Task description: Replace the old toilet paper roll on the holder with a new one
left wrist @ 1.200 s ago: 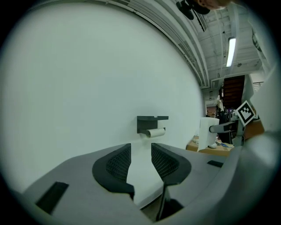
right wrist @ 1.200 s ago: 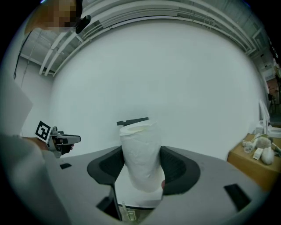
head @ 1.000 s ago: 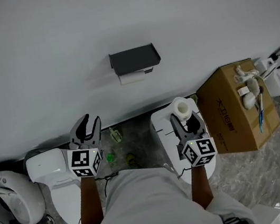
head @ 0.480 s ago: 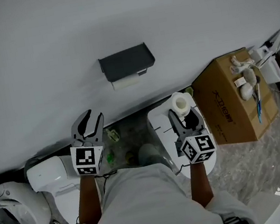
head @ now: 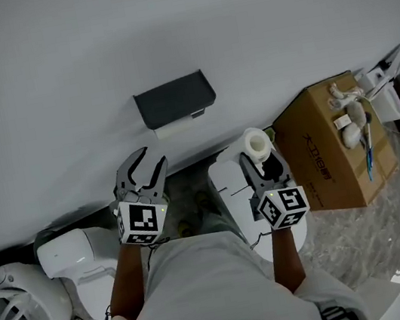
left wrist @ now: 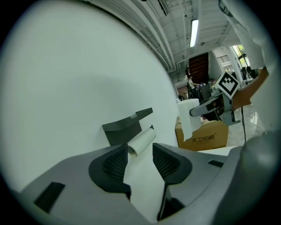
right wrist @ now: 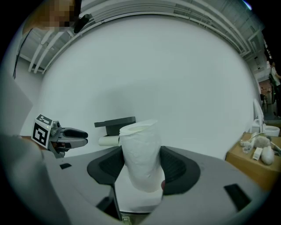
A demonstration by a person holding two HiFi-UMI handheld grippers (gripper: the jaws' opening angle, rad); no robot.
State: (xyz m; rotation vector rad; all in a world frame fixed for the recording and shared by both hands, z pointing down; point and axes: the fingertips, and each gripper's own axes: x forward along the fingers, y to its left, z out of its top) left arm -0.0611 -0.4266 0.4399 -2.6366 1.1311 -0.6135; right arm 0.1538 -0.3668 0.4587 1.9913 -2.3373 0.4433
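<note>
Left gripper (head: pixel 147 162) fingers, empty and just opening, should line up squarely on the thin white old roll (head: pixel 177 127). Right gripper (head: pixel 264 168) fingers grasp the fat white new roll (head: pixel 256 144).

The holder (head: pixel 174 99) is a dark grey box with a flat lid, fixed to the white wall. Just under its lid the old roll (head: pixel 175 128) lies level, a thin pale tube with hardly any paper left. The new roll (head: pixel 257 145) is white and thick, stands nearly upright with its core end up, is clamped in the right tongs (head: pixel 264 167), and sits below and right of the holder, well apart.
</note>
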